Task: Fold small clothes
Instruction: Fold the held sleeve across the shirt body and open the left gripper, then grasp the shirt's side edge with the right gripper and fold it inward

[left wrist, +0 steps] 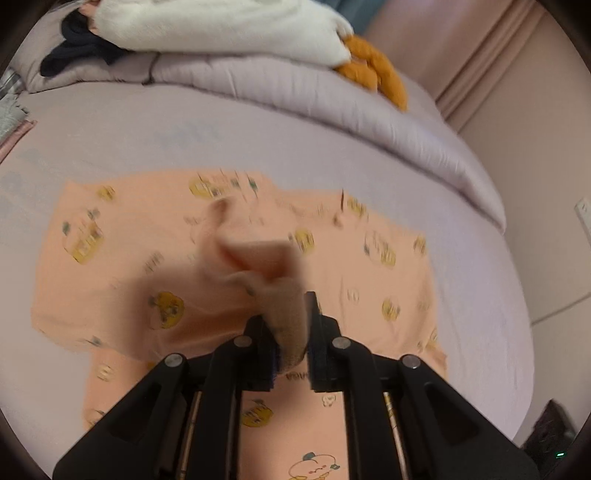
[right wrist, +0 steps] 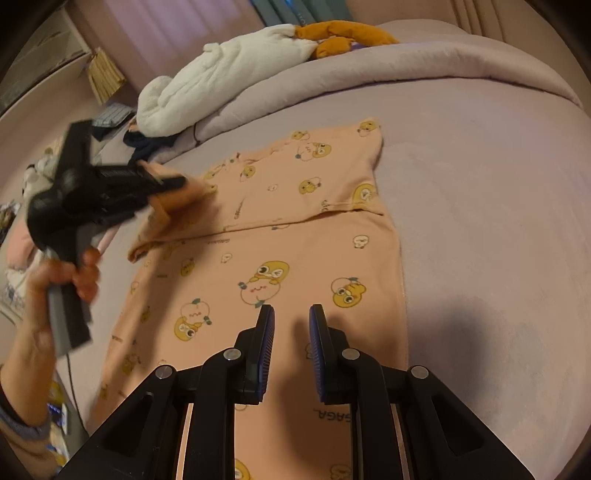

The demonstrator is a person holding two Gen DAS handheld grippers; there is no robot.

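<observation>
A small peach shirt with yellow cartoon prints lies flat on the lilac bed; it also shows in the left wrist view. Its right sleeve is folded over the body. My left gripper is shut on the other sleeve and holds it lifted above the shirt; it shows in the right wrist view at the left. My right gripper is open and empty, above the shirt's lower body.
A rolled lilac duvet lies across the far side of the bed, with a white plush with orange feet and dark clothes on it. The bed edge and wall are to the right in the left wrist view.
</observation>
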